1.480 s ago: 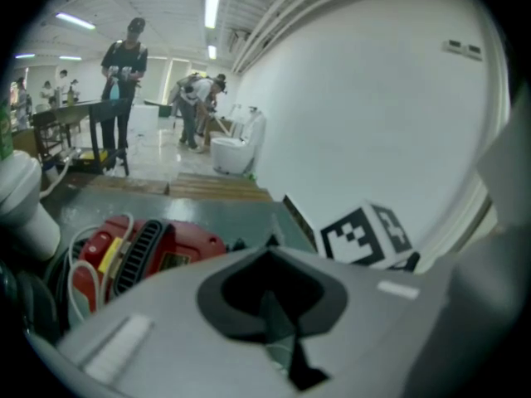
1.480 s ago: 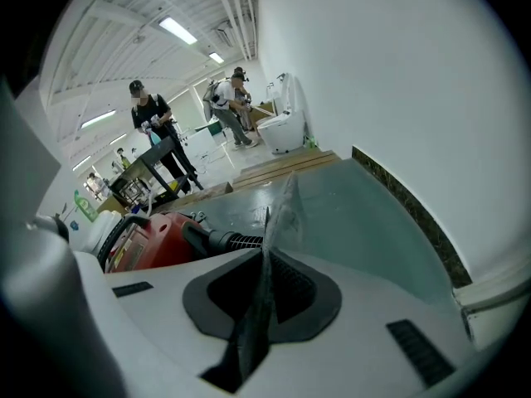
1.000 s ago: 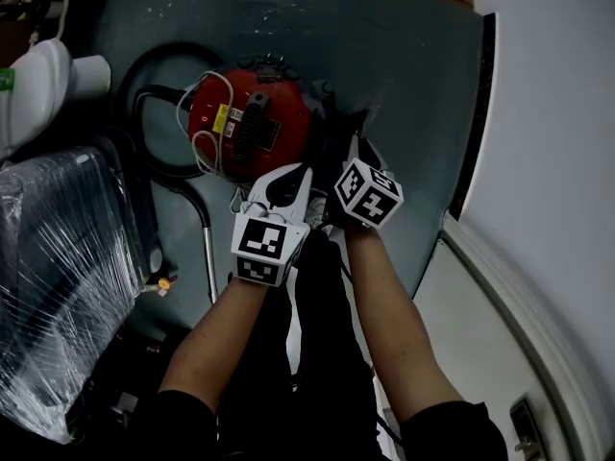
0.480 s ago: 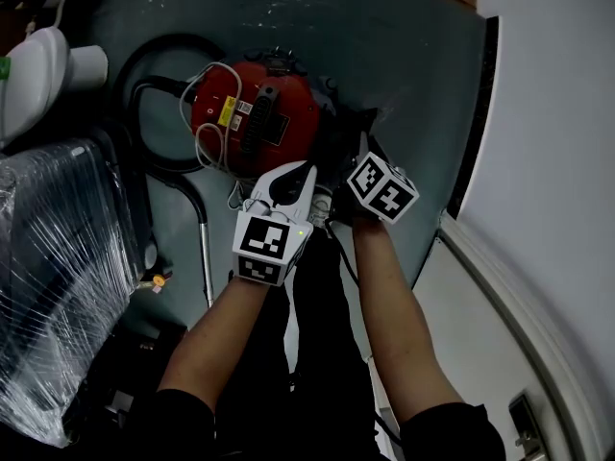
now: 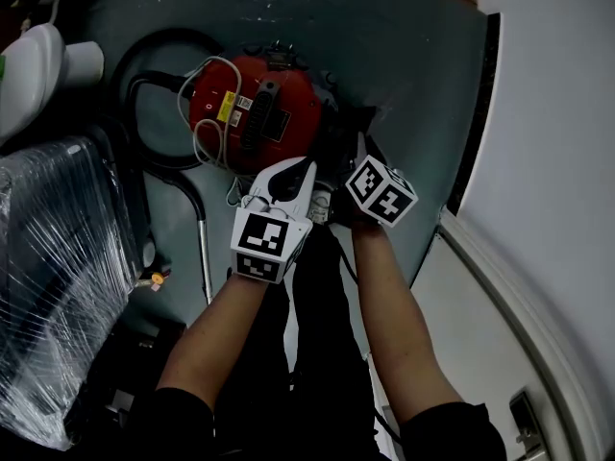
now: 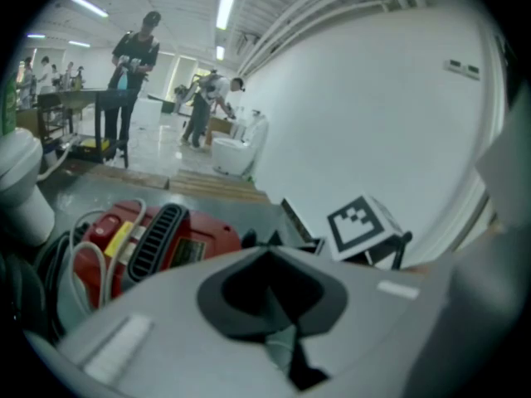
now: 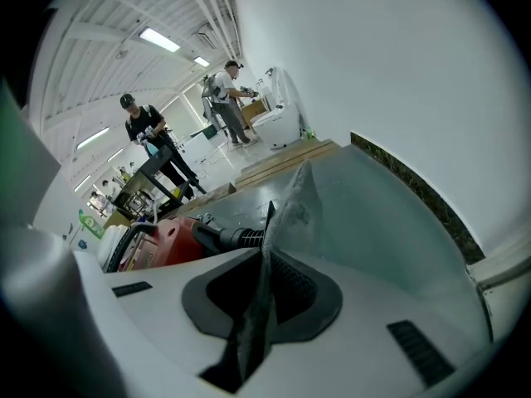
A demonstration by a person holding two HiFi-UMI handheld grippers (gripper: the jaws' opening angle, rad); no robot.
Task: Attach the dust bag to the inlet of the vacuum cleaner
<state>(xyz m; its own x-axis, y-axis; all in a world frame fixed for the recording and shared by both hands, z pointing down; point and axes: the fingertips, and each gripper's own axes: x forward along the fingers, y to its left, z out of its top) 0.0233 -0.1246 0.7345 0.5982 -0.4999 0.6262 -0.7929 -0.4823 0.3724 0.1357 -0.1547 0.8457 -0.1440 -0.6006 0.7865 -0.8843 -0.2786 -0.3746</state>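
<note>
"Dust bag (image 7: 286, 214): where is it held?"

"It is pinched edge-on between the closed jaws of the right gripper (image 7: 265, 265), close beside the red vacuum cleaner (image 5: 252, 118), at about 4 o'clock of its body. The left gripper (image 6: 270, 265) is clenched too, at 5 o'clock; a pale sliver in its seam cannot be identified."

"How is the step best done?"

"The bag's opening should be turned to face the inlet, which cannot be made out here. The fabric looks limp and is likely to fold, so a second grip on the opposite rim is advised before it is pushed on squarely."
</note>
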